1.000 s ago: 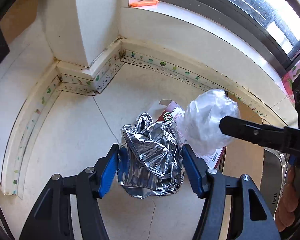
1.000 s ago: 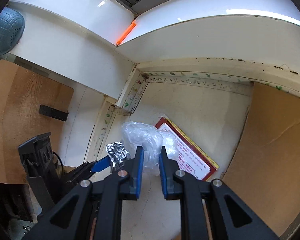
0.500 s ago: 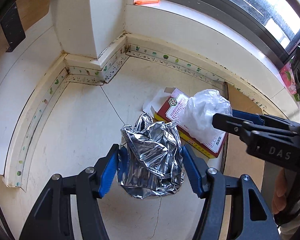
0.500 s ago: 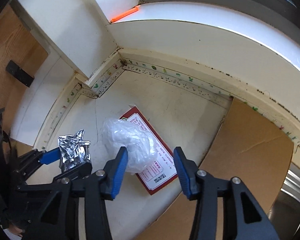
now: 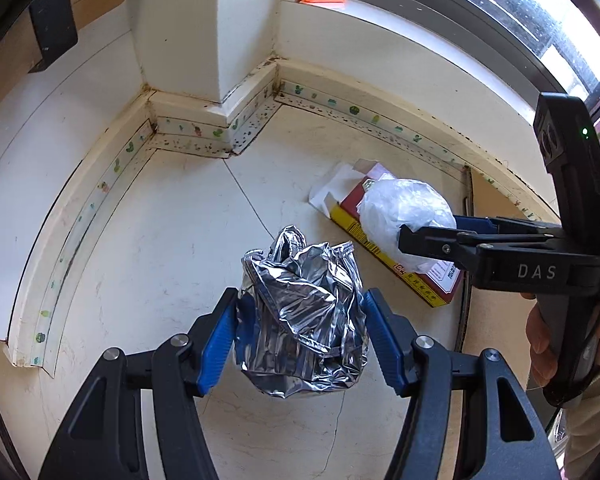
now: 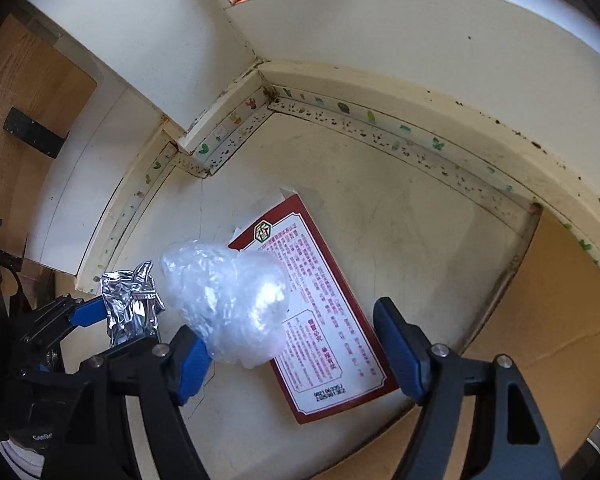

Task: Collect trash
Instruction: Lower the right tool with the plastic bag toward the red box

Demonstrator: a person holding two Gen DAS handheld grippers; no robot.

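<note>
Foil wad [image 5: 304, 312] sits between left tool [image 5: 300, 336] pads. Plastic ball [image 6: 228, 304] lies on box [image 6: 320, 312], by right tool [image 6: 288, 356] left pad. Cardboard [image 6: 540, 340] right of box.

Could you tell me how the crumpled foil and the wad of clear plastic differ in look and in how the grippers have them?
The crumpled foil is silver and mirror-bright; the clear plastic wad is whitish and see-through. The left gripper is clamped on the foil from both sides, while the right gripper is opening, and the plastic lies against only one of its pads. The foil sits clear of the red box; the plastic overlaps it. Both are crumpled trash.
</note>
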